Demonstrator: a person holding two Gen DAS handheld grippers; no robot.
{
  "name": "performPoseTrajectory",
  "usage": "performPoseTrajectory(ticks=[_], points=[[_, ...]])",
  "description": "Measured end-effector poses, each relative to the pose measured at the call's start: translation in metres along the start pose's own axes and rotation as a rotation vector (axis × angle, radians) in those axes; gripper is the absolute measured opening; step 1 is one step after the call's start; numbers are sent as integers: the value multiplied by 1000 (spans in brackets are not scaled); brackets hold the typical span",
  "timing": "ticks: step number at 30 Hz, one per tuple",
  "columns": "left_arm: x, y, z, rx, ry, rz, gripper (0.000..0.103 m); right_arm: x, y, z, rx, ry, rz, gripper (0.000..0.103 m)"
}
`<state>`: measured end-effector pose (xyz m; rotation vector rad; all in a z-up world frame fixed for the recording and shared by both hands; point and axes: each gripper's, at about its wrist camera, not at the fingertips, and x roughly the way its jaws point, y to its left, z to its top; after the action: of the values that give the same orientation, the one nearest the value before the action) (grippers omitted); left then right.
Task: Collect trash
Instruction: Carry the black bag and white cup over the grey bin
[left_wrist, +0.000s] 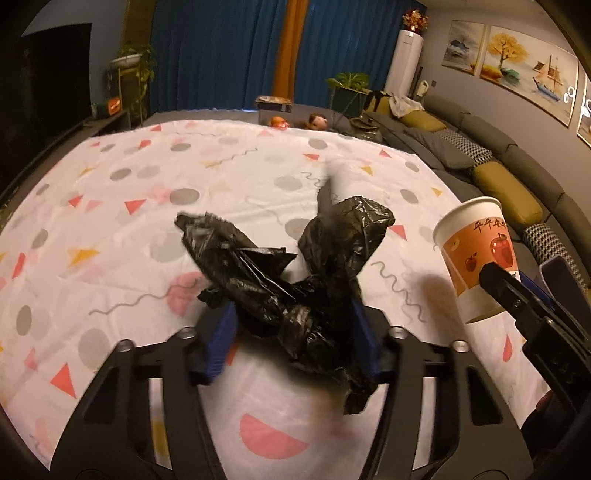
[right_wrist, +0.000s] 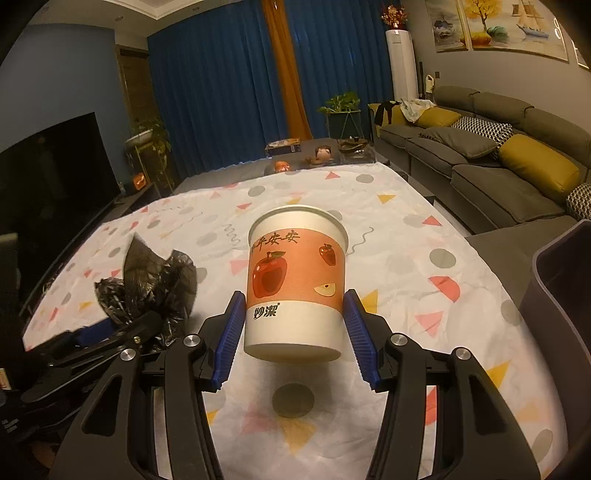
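Observation:
My left gripper (left_wrist: 291, 325) is shut on a crumpled black plastic bag (left_wrist: 295, 273) and holds it above the patterned tablecloth (left_wrist: 147, 177). My right gripper (right_wrist: 295, 321) is shut on a white paper cup with an orange apple label (right_wrist: 295, 277), held upright off the table, its shadow below. The cup (left_wrist: 476, 258) and the right gripper also show at the right of the left wrist view. The black bag (right_wrist: 147, 288) in the left gripper shows at the left of the right wrist view.
A dark grey bin (right_wrist: 561, 295) stands at the table's right edge. A grey sofa with cushions (right_wrist: 498, 155) lies to the right. A TV (right_wrist: 48, 177) is to the left. Small items (right_wrist: 321, 155) sit at the table's far end.

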<state>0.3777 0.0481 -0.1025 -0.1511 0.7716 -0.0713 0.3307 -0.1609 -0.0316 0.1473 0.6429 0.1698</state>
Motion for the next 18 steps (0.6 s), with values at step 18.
performPoseTrajectory(ticks=[18], points=[[-26,3,-9,17,-58,-46,14,-16,6,3,-32,-25,29,54]])
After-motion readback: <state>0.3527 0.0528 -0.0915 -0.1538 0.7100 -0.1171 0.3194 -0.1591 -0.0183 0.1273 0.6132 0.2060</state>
